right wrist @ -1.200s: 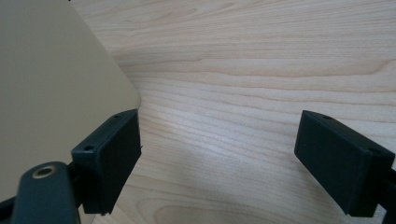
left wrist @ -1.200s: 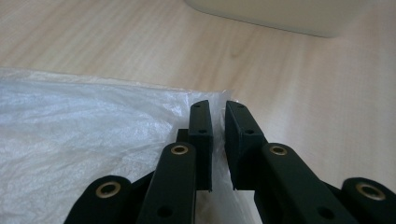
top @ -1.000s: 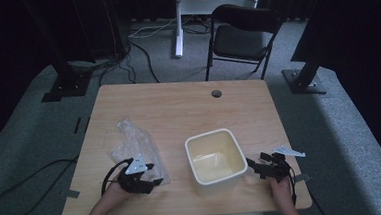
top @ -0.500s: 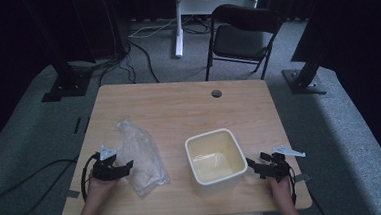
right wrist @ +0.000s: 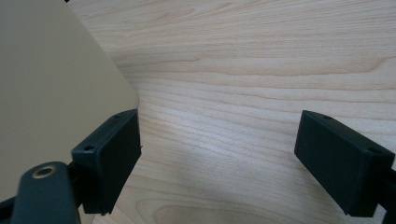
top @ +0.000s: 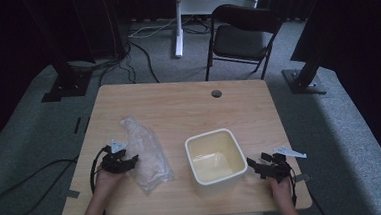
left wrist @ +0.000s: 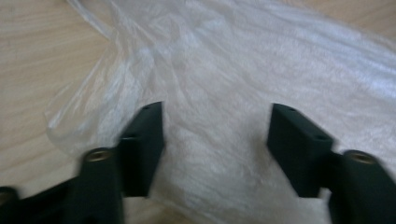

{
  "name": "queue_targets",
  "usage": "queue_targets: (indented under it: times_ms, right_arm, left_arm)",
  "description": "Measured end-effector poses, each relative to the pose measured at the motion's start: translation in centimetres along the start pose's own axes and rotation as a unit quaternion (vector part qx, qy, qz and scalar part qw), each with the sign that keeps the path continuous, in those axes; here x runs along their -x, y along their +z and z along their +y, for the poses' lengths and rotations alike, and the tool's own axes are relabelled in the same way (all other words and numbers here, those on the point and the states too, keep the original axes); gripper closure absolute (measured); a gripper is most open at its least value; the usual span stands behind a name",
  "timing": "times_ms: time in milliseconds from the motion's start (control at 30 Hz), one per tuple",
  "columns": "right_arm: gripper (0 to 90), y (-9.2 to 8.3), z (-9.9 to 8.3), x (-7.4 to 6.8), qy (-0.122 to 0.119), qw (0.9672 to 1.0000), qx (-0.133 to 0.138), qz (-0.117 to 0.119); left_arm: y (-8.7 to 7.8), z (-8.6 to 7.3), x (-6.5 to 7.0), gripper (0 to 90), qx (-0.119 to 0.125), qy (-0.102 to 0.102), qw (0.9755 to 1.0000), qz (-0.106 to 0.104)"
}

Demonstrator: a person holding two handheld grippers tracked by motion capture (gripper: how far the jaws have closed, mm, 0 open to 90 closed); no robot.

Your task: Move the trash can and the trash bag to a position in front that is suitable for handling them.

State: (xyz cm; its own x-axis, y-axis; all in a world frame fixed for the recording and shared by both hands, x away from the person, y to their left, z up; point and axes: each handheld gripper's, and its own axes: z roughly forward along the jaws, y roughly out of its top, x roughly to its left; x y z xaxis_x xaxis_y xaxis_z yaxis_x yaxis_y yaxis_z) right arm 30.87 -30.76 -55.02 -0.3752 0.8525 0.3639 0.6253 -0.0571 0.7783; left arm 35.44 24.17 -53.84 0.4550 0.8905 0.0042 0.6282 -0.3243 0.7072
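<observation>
Lying flat on the table (top: 178,100) left of the cream tub (top: 214,156), the clear plastic bag (top: 146,153) sits between the left gripper (top: 131,161) jaws, which have just been closing (pads not yet pressing). The right gripper (top: 252,163) is spread beside the tub.

You have a crumpled, clear plastic bag (top: 146,153) lying flat on the light wooden tabletop, left of the middle. It stretches from a narrow, twisted end farther from you to a wider end nearest your edge of the table. From the left gripper view, the bag (left wrist: 243,93) shows as thin, wrinkled film with pale folds, the wood grain visible through its looser edge. It lies just beside the cream tub, apart from it.
</observation>
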Motion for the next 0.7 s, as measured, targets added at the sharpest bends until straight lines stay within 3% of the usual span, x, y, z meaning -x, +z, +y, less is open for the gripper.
queue_targets:
  times_ms: [33,100,167,200,233,300,400,433,467,533,600,700]
  right_arm:
    - [14.0,0.0,0.0,0.0,0.0,1.0,0.001,0.0]
    - [14.0,0.0,0.0,0.0,0.001,1.0,0.002,0.001]
    - [14.0,-0.1,0.0,0.0,0.001,1.0,0.002,0.0]
    - [14.0,-0.1,0.0,0.0,0.002,1.0,0.001,-0.001]
    - [14.0,-0.1,0.0,0.0,0.002,1.0,0.001,-0.002]
    - [14.0,-0.1,-0.1,0.0,0.002,1.0,0.002,-0.002]
    - [14.0,0.0,0.0,0.0,0.004,1.0,0.0,0.0]
    - [14.0,0.0,0.0,0.0,0.003,1.0,-0.001,0.0]
    - [14.0,0.0,0.0,0.0,0.003,1.0,-0.001,-0.001]
    - [14.0,0.1,0.1,0.0,0.004,1.0,-0.002,-0.001]
    - [14.0,0.1,0.1,0.0,0.005,1.0,-0.004,-0.003]
    - [14.0,0.3,0.2,0.0,0.005,1.0,-0.006,-0.002]
  left_arm:
    - [0.2,0.2,0.0,55.1,0.002,0.0,1.0,-0.001]
    - [0.5,0.5,-0.3,74.0,0.006,-0.014,0.9997,-0.019]
    - [0.8,0.6,-0.5,89.4,0.01,-0.023,0.9995,-0.021]
    - [1.1,0.7,-0.6,90.0,0.015,-0.022,0.9988,-0.041]
    - [1.0,0.8,-0.5,90.0,0.011,-0.014,0.9992,-0.035]
    - [0.5,0.9,-0.5,90.0,0.02,-0.004,0.9987,-0.046]
    - [-0.9,0.9,-1.2,90.0,0.039,-0.035,0.9985,-0.016]
    - [-1.3,0.9,-1.5,82.7,0.044,-0.054,0.9976,0.001]
    - [-1.5,0.8,-1.8,69.2,0.042,-0.069,0.9967,0.01]
    - [-1.4,0.6,-2.3,45.3,0.017,-0.1,0.994,0.042]
    - [-0.9,0.3,-2.5,34.5,-0.011,-0.132,0.9902,0.044]
    - [-0.2,0.4,-1.8,28.7,-0.021,-0.122,0.9902,0.065]
